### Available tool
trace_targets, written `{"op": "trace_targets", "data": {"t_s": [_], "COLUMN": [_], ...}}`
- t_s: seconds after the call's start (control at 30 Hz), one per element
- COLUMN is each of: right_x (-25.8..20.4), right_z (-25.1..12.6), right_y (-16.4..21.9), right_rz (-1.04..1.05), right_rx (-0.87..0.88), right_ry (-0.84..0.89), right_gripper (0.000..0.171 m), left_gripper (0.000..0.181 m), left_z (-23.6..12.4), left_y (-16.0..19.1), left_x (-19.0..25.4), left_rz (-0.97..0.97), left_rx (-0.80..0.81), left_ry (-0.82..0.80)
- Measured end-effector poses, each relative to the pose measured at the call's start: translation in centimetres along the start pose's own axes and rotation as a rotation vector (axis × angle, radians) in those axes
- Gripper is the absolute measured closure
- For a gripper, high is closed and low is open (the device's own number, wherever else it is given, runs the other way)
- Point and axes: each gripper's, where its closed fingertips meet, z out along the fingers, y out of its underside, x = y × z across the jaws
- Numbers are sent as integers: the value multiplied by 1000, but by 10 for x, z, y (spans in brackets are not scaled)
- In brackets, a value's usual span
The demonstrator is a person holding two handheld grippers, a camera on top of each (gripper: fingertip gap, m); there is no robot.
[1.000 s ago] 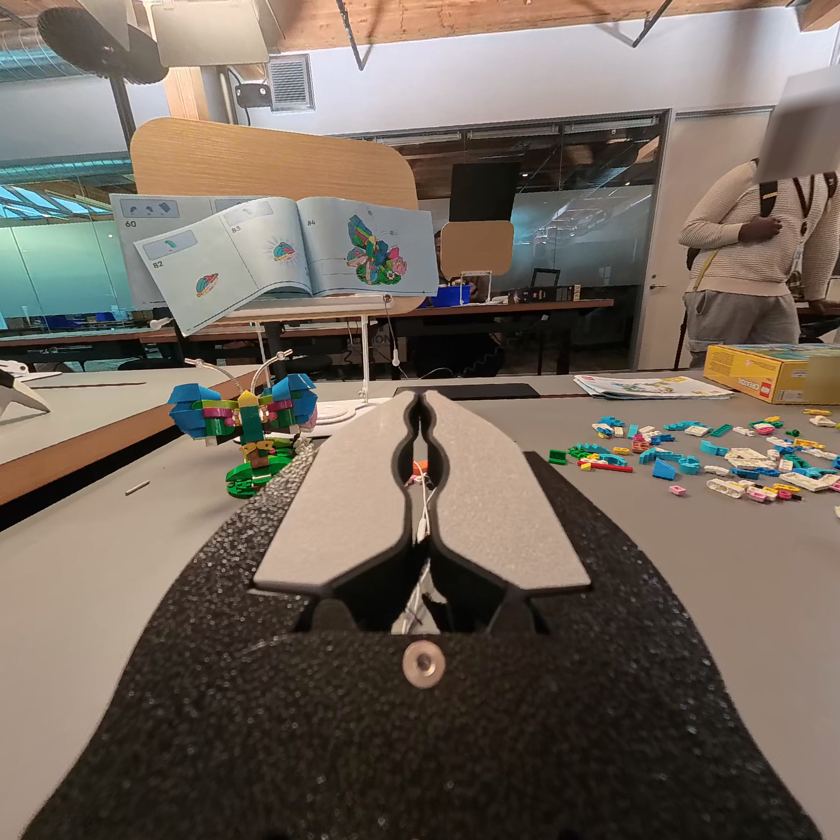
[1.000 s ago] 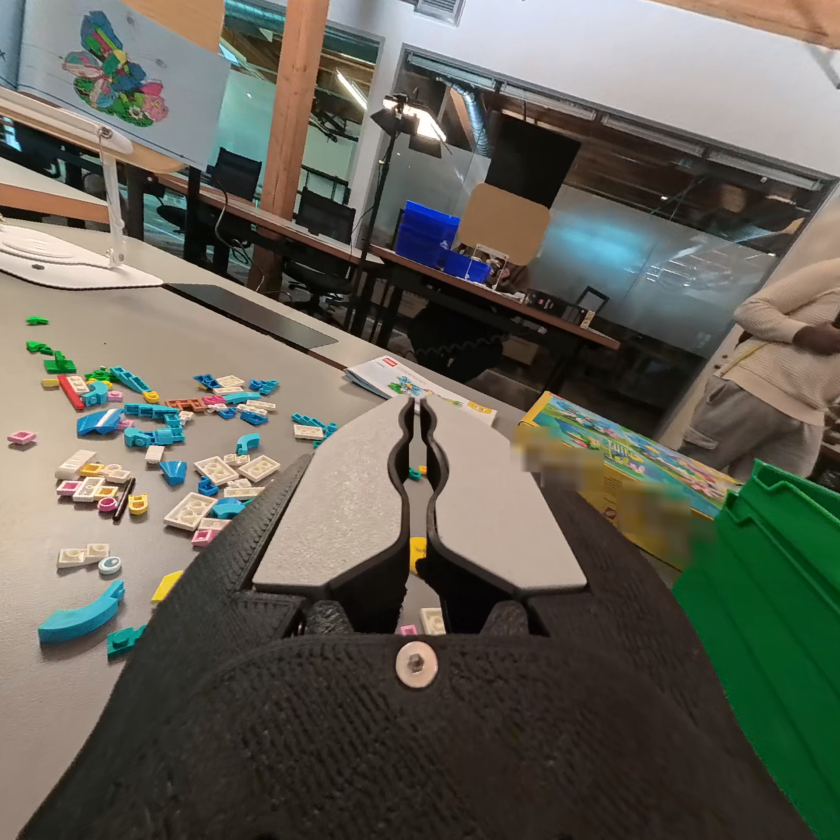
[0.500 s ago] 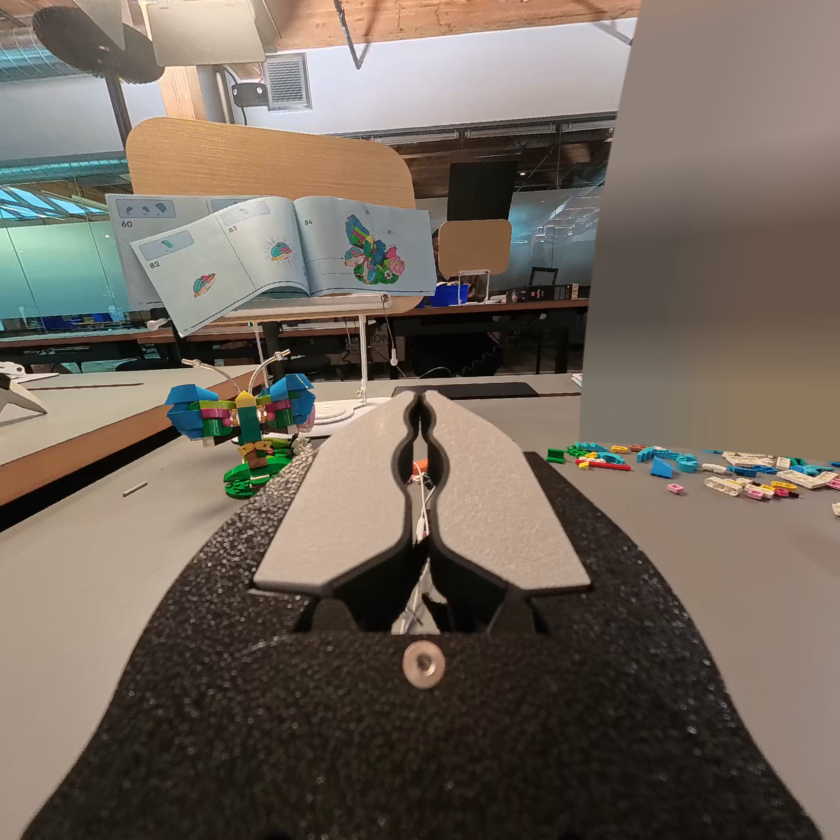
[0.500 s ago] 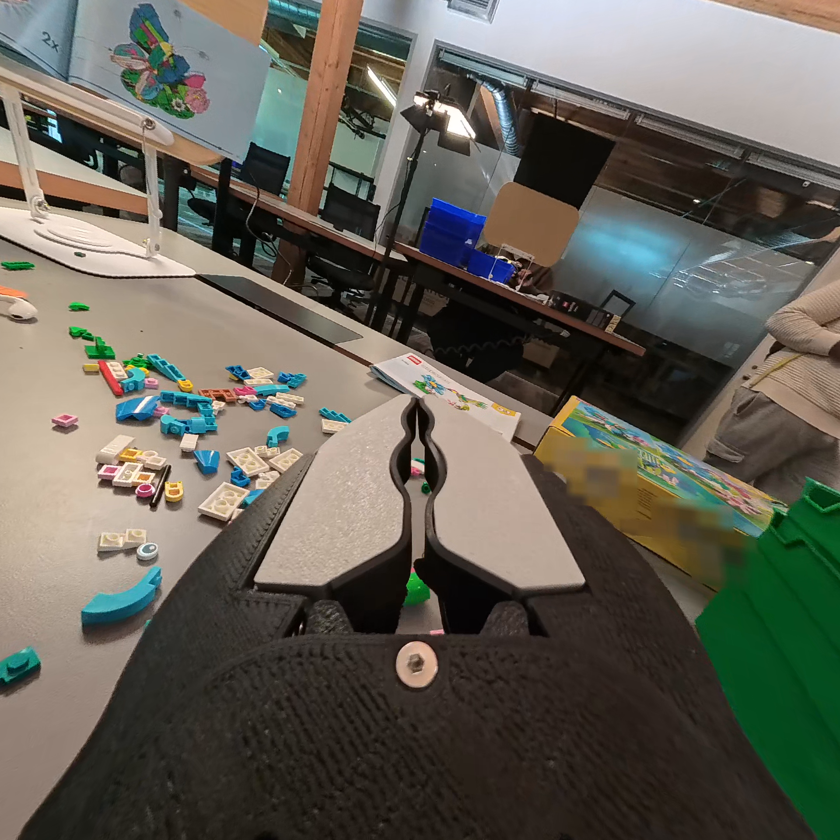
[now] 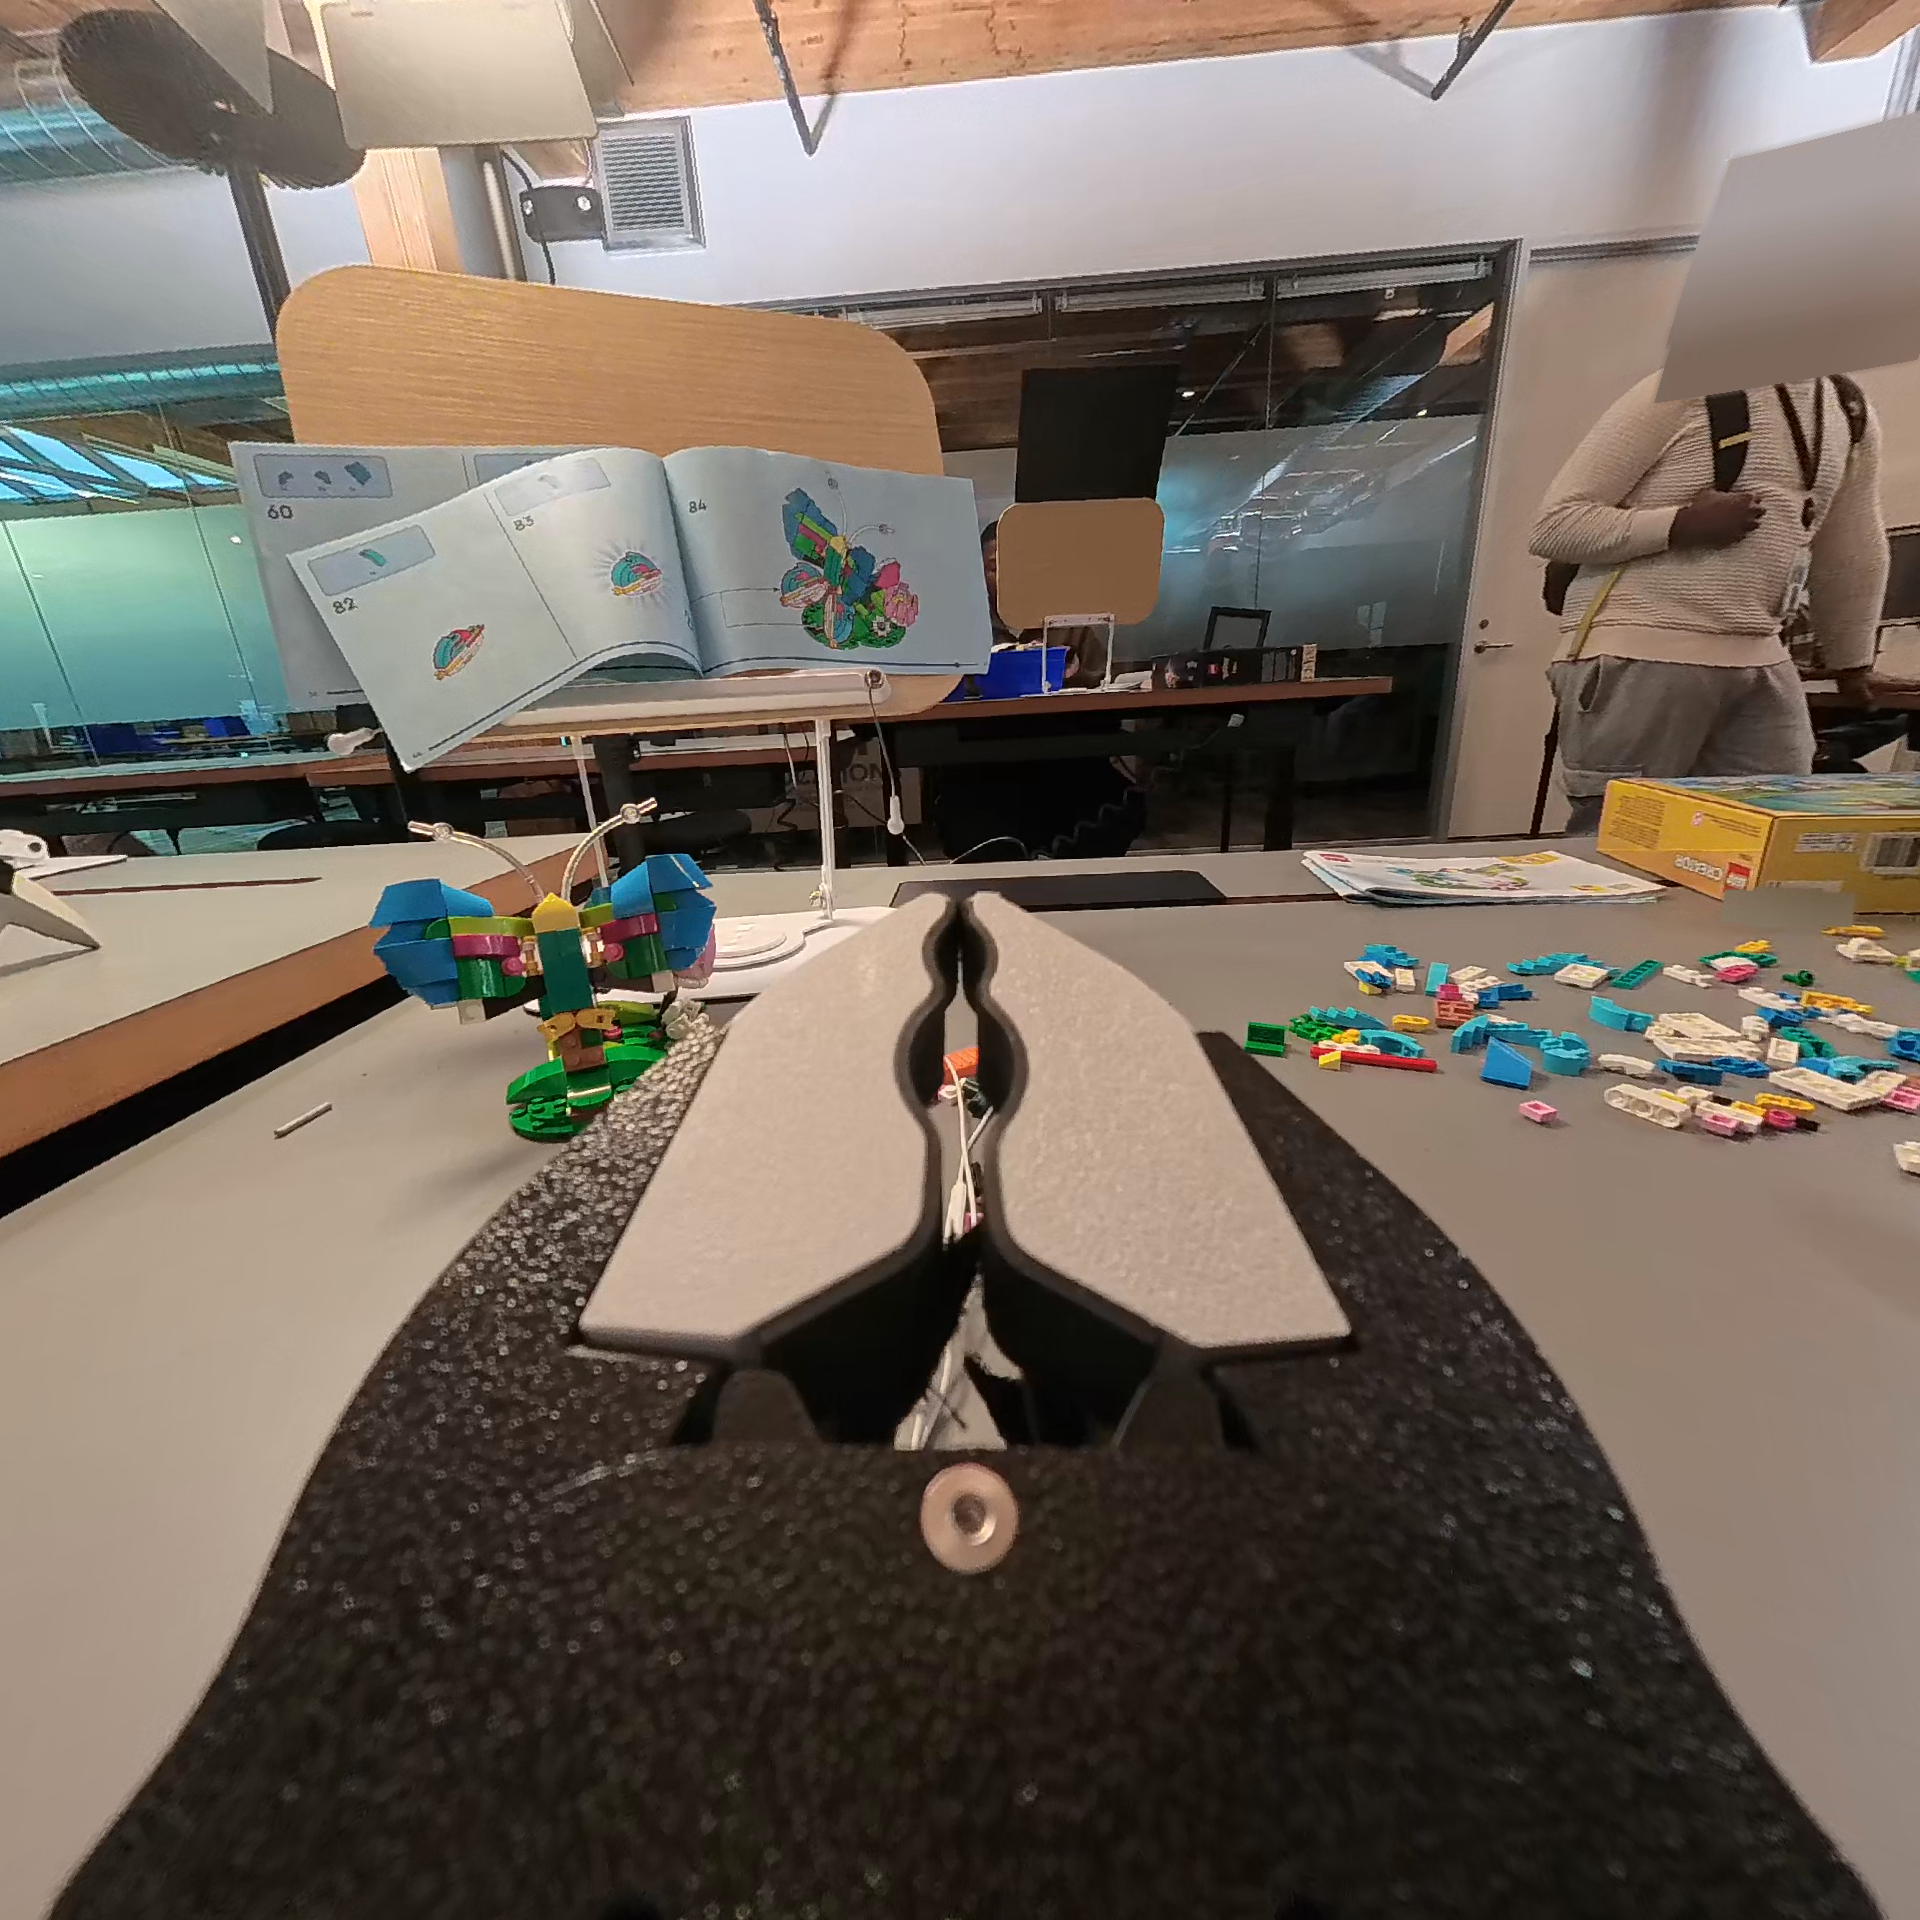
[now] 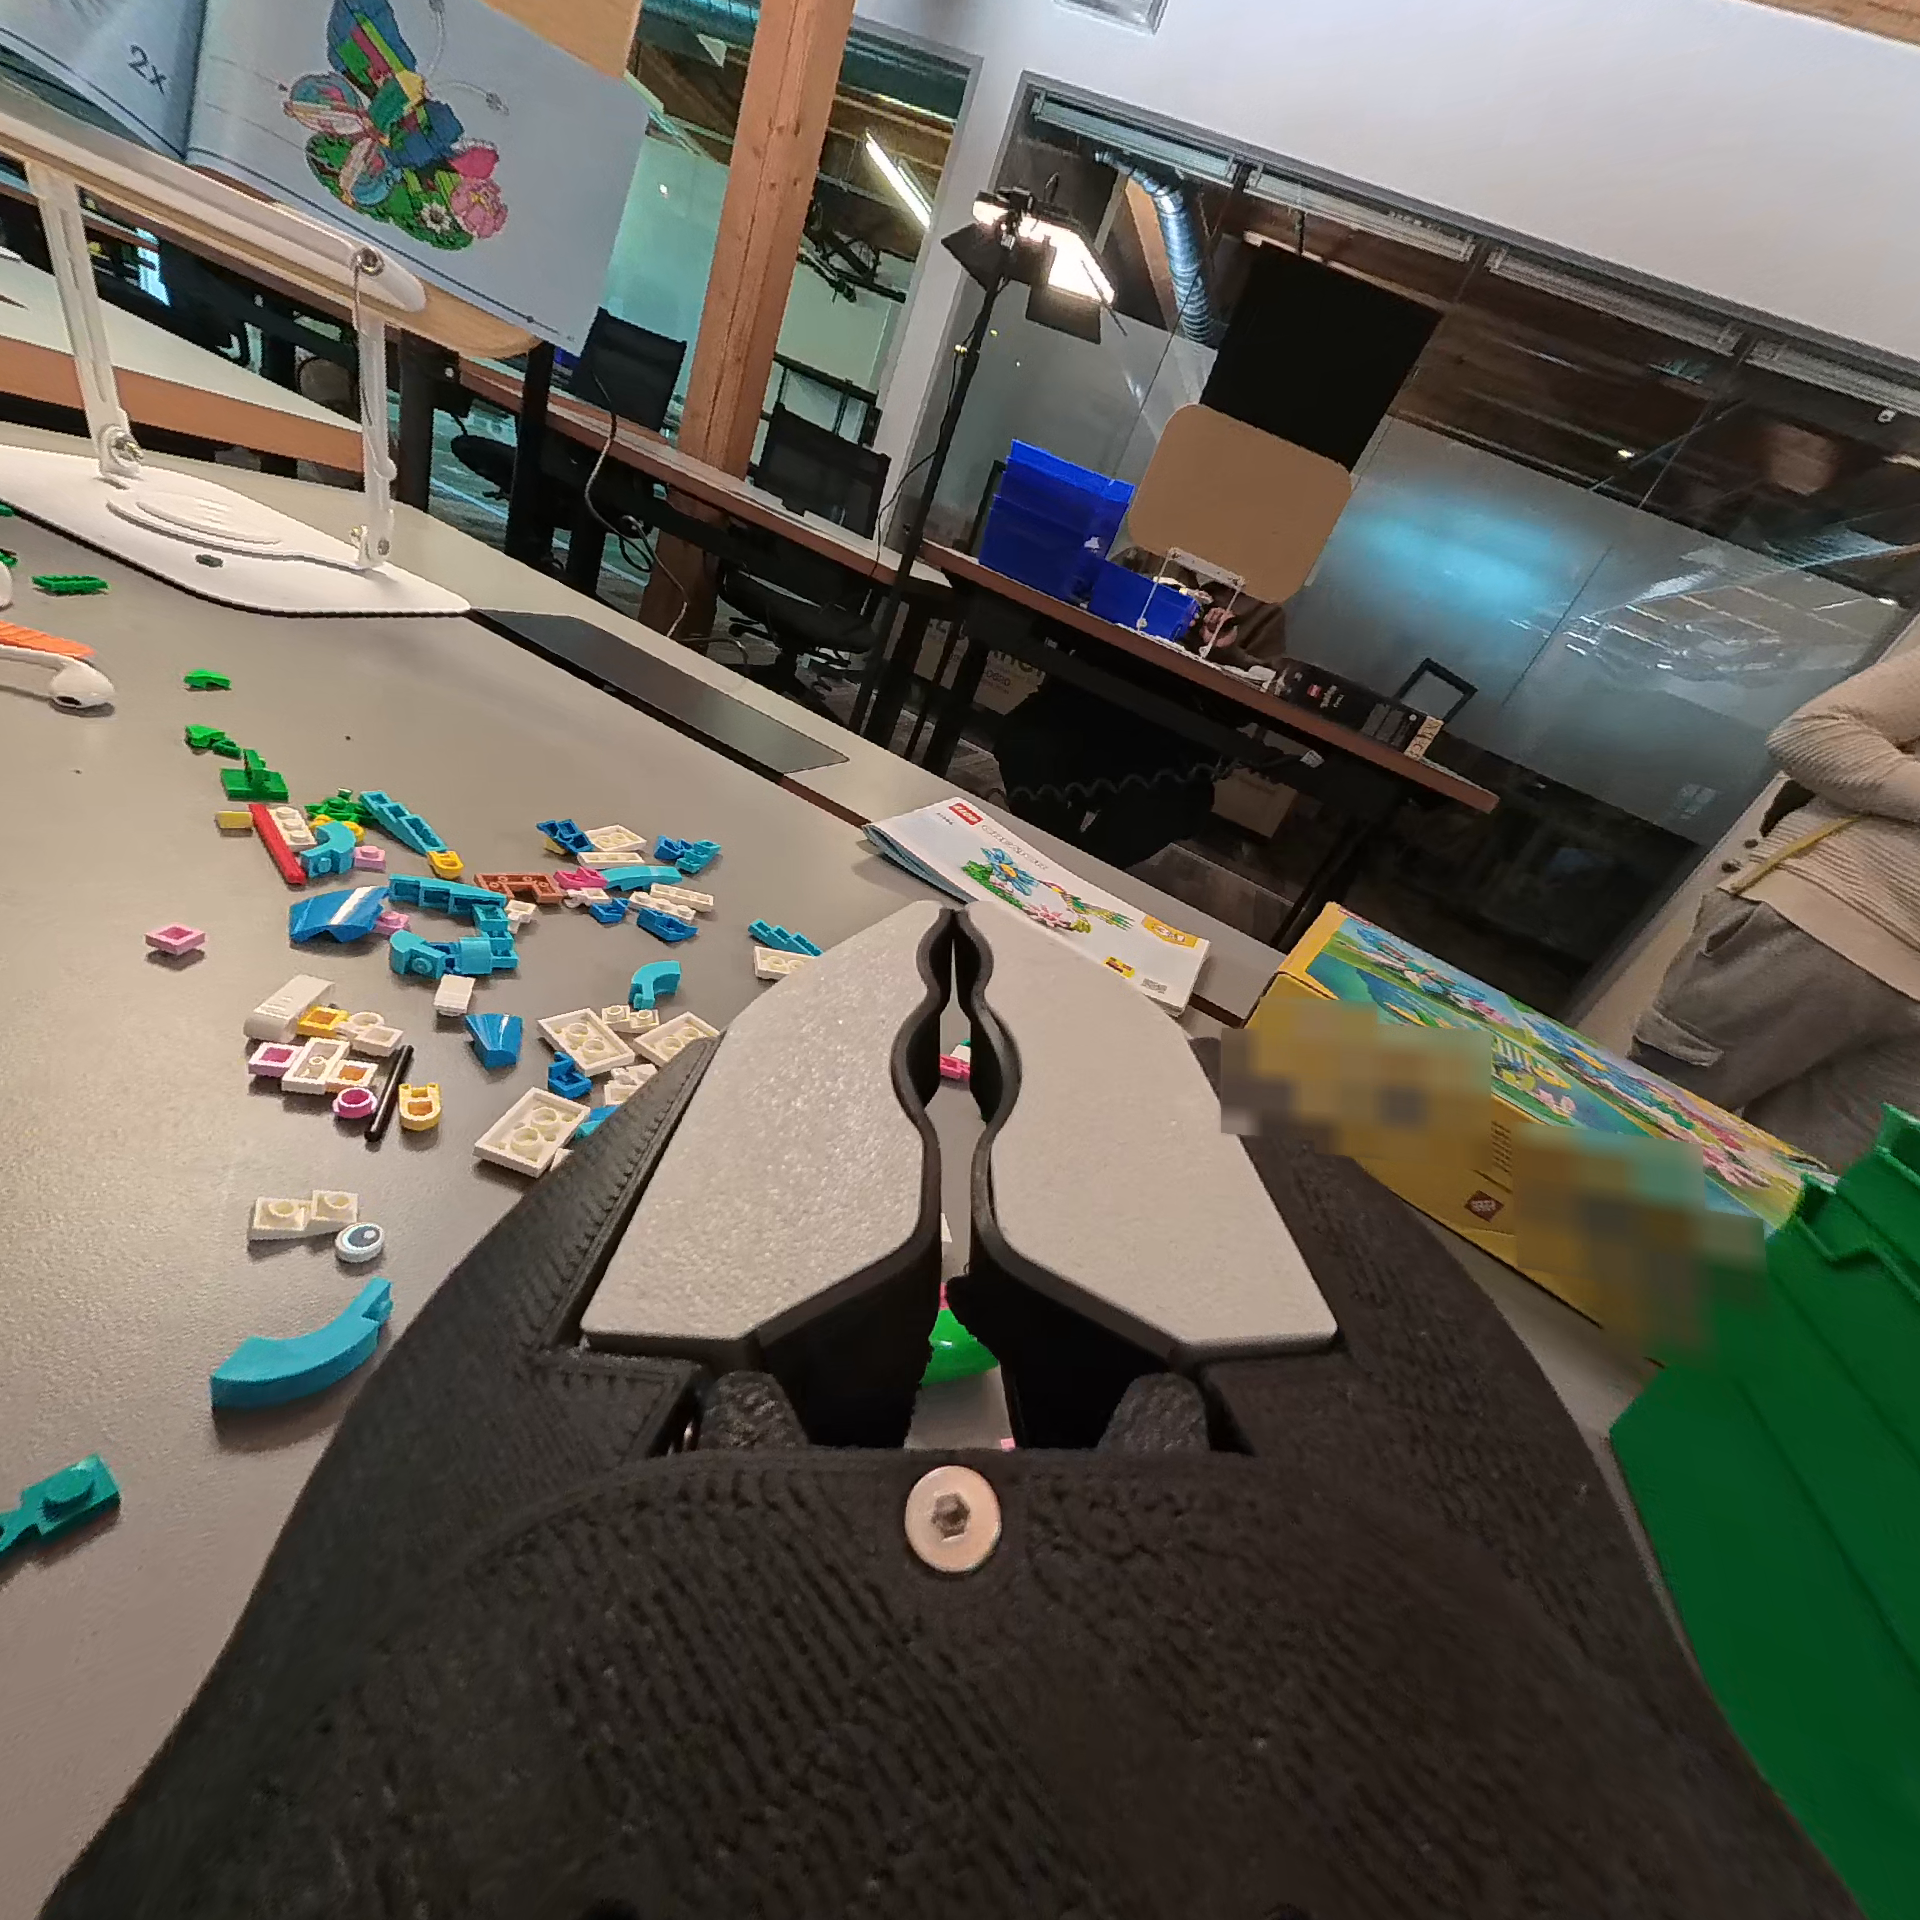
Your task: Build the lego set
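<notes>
Grey is what carries everything here: the surface point(image 5: 312, 1299) holds my butterfly model point(image 5: 545, 971) toward its far left edge, under the open instruction booklet point(image 5: 623, 561) on its stand. The loose bricks point(image 6: 468, 966) lie scattered across the far right part, before the yellow box point(image 6: 1507, 1122) at the right edge.

My left fingers point(image 5: 961, 925) are pressed together with nothing between the tips, low over the middle of the surface. My right fingers point(image 6: 952, 928) are closed and empty too.

Over the last second my right hand has swung left and nearer the pile, so more bricks fill its view, while my left has barely shifted. I judge I am picking out the next piece; the butterfly already looks close to the booklet's picture.
</notes>
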Motion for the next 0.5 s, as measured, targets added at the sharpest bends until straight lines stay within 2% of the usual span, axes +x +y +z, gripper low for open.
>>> {"op": "trace_targets", "data": {"t_s": [0.5], "right_x": [-2], "right_z": [3], "right_y": [3], "right_rz": [3], "right_rx": [-10], "right_ry": [-9], "right_gripper": [171], "left_gripper": [181], "left_z": [0], "left_y": [0], "left_x": [0], "left_rz": [-3], "left_rx": [-2], "left_ry": [0]}}
